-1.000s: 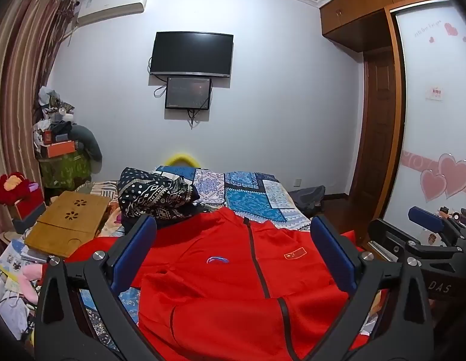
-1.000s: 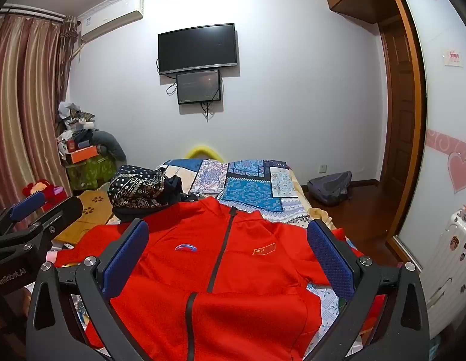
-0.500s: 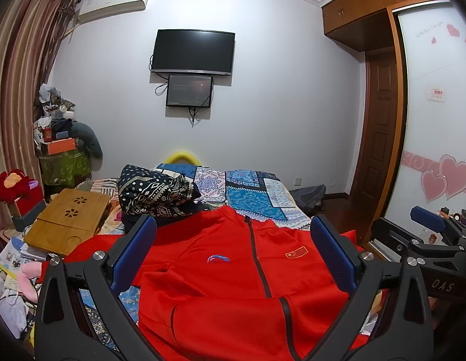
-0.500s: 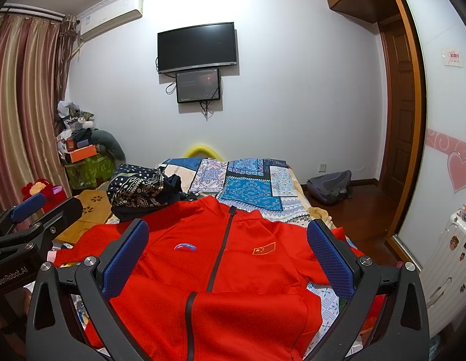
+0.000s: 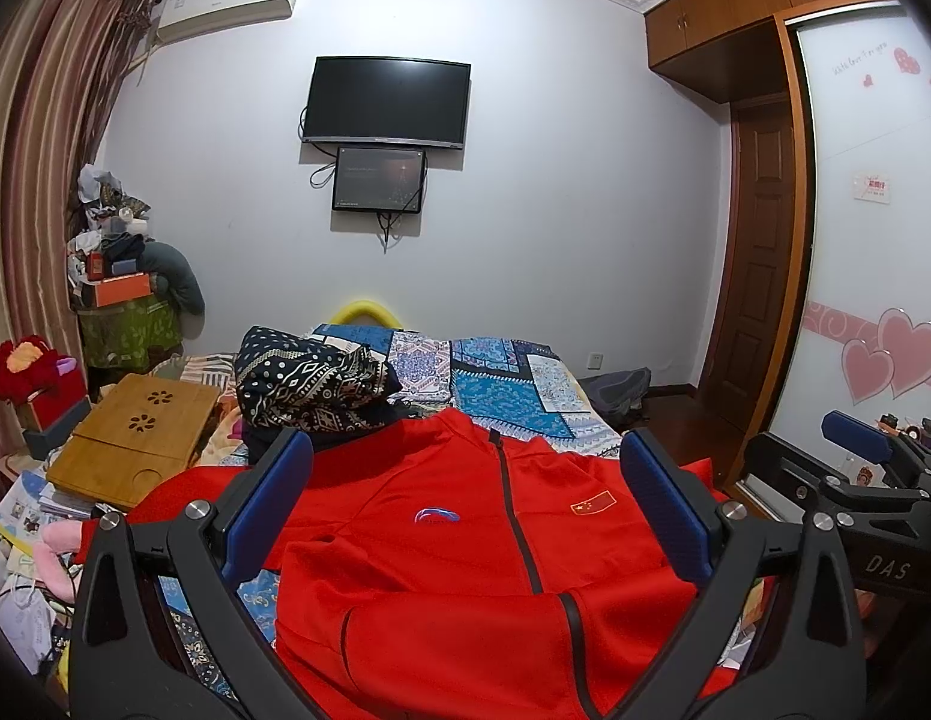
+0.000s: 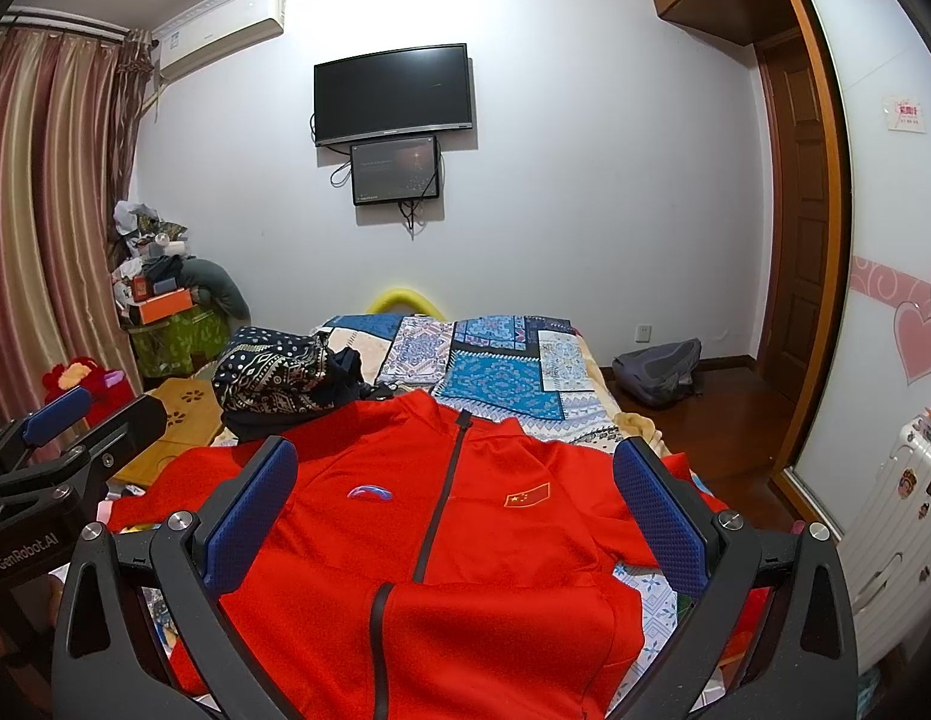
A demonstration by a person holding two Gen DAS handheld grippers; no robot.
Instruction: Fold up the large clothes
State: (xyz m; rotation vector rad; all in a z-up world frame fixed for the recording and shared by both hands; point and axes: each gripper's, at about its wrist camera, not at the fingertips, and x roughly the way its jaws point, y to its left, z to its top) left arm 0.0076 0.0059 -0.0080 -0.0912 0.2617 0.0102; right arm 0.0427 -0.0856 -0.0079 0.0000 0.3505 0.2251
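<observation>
Because the red jacket lies flat on the bed with its hem folded up, both tongs, left and right, hover wide apart, holding nothing.

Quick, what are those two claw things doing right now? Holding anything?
Left gripper: open, holding nothing, poised above the red jacket.
Right gripper: open, holding nothing, above the same jacket.
</observation>
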